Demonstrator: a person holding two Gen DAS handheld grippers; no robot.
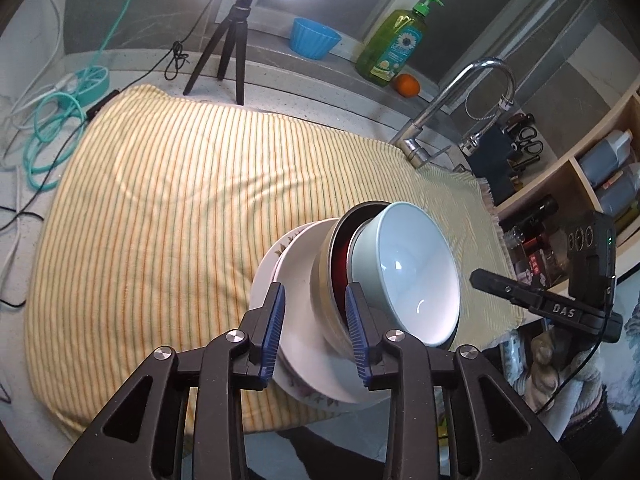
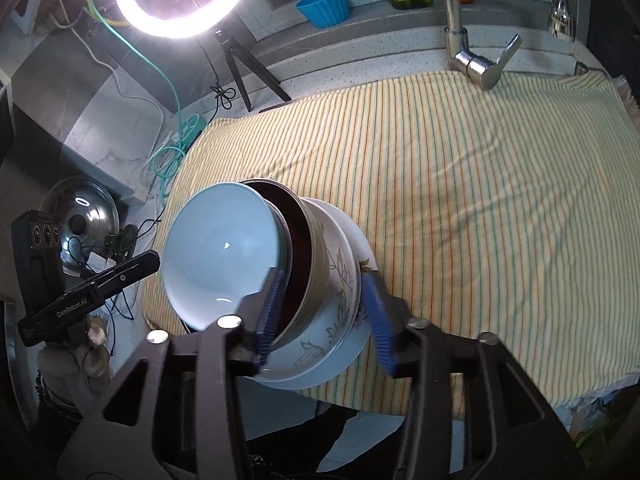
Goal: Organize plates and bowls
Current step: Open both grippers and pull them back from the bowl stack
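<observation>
A stack of dishes stands near the front edge of the yellow striped cloth [image 1: 160, 200] [image 2: 480, 200]. A pale blue bowl [image 1: 416, 264] [image 2: 216, 248] sits on top, tilted inside a dark red bowl [image 1: 340, 256] [image 2: 298, 248]. That one rests in a white floral bowl [image 2: 336, 304] on white plates [image 1: 304, 344] [image 2: 360, 240]. My left gripper [image 1: 314, 300] is open, its blue pads either side of the plate and bowl rims on the stack's left side without pressing. My right gripper [image 2: 322, 284] is open too, straddling the bowl rims on the opposite side.
A tripod [image 1: 228, 52] with a ring light, a blue cup [image 1: 314, 38], a green soap bottle [image 1: 394, 40] and an orange [image 1: 407, 85] line the back ledge. The faucet [image 1: 460, 100] rises at the back right. Cables [image 1: 52, 136] lie left; shelves [image 1: 592, 176] stand right. A pot lid [image 2: 80, 208] lies beyond the cloth.
</observation>
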